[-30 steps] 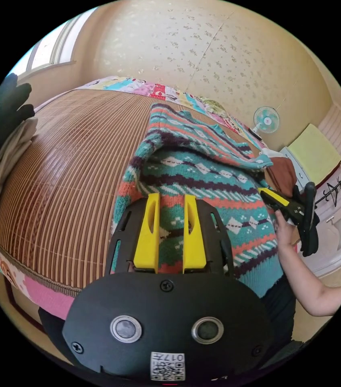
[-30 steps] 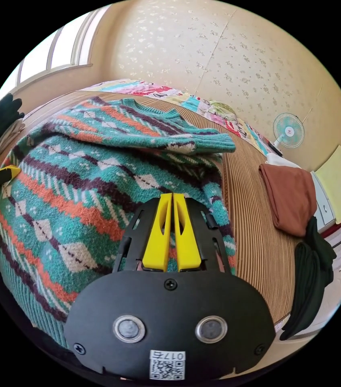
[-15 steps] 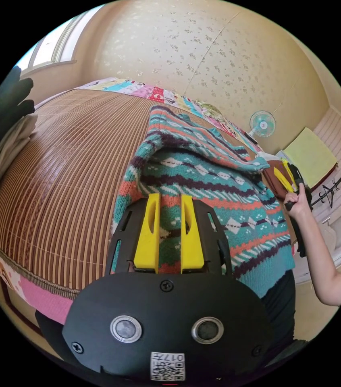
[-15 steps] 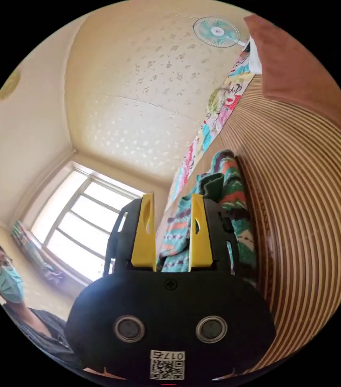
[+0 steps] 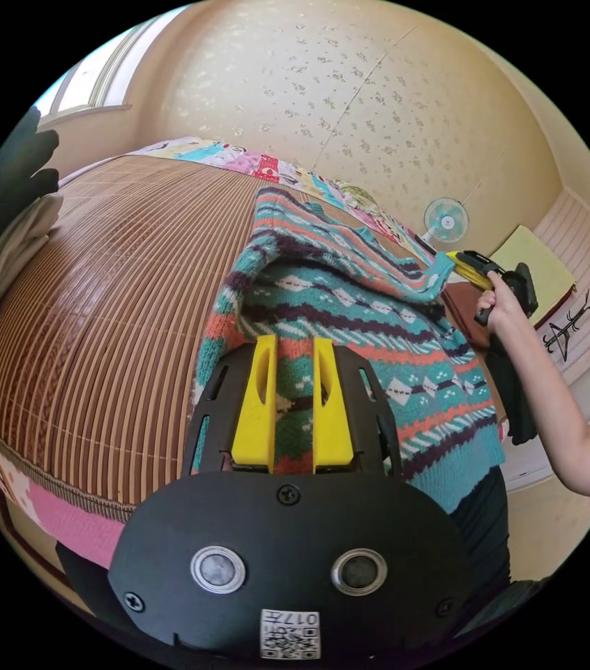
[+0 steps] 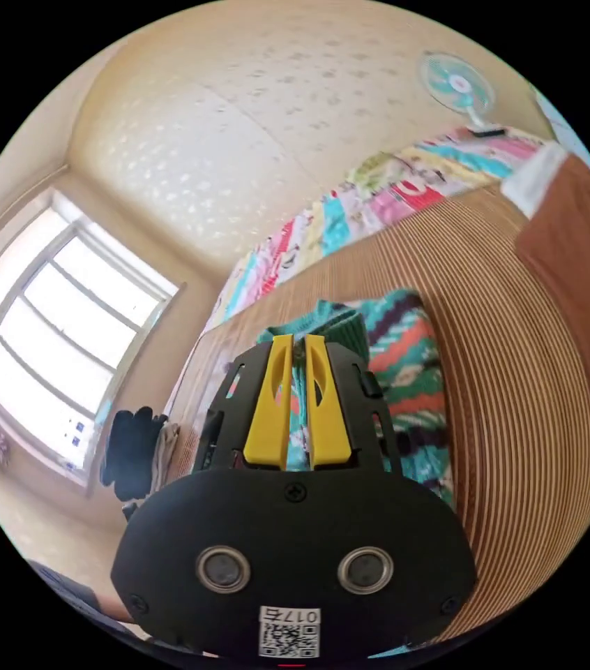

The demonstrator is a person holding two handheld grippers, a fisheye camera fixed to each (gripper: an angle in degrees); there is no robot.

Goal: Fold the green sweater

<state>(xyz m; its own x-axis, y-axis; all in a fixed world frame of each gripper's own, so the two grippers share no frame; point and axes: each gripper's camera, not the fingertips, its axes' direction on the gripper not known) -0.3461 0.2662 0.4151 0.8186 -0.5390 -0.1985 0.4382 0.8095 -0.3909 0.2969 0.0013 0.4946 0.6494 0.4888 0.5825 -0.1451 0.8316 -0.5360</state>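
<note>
Knit sweater (image 5: 351, 328) lies along the bamboo mat (image 5: 107, 293), hem over the near edge, collar far. My right gripper (image 5: 466, 266) is at the sleeve cuff (image 5: 438, 273) on the far right; its jaws stand nearly together with knit between them, though I cannot confirm a firm pinch. My left gripper (image 5: 292, 401) hovers above the body, jaws parted, holding nothing. I judge the sleeve must travel leftward across the body.

Left gripper (image 5: 292, 349) jaws parted; right gripper (image 6: 294, 345) jaws nearly together, right hand (image 5: 497, 303) behind them.
</note>
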